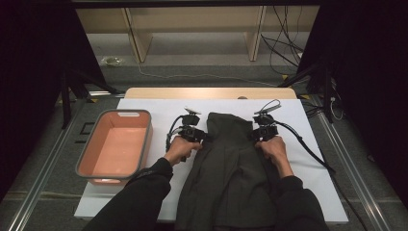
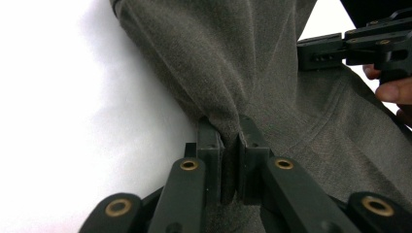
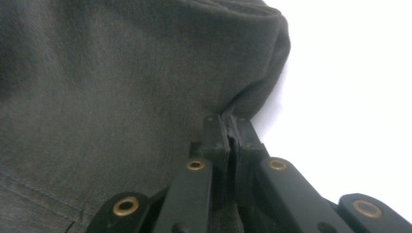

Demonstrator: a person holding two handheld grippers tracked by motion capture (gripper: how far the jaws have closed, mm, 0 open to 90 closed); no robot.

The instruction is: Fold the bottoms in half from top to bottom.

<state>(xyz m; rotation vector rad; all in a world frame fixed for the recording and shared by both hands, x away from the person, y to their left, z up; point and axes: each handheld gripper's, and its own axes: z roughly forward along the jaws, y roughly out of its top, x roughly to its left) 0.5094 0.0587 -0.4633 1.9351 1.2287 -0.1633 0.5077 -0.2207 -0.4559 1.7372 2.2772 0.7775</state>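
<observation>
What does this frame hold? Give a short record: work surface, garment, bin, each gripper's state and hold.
surface: white table top
garment: dark grey-green garment, spread flat at the middle of the table, its near end reaching the table's near edge
bin: orange bin with grey rim, left of the garment, nothing seen inside
left gripper: shut on a pinch of cloth at the garment's left edge
right gripper: shut on a fold at the garment's right edge
hands: one on each gripper, level with each other across the garment
</observation>
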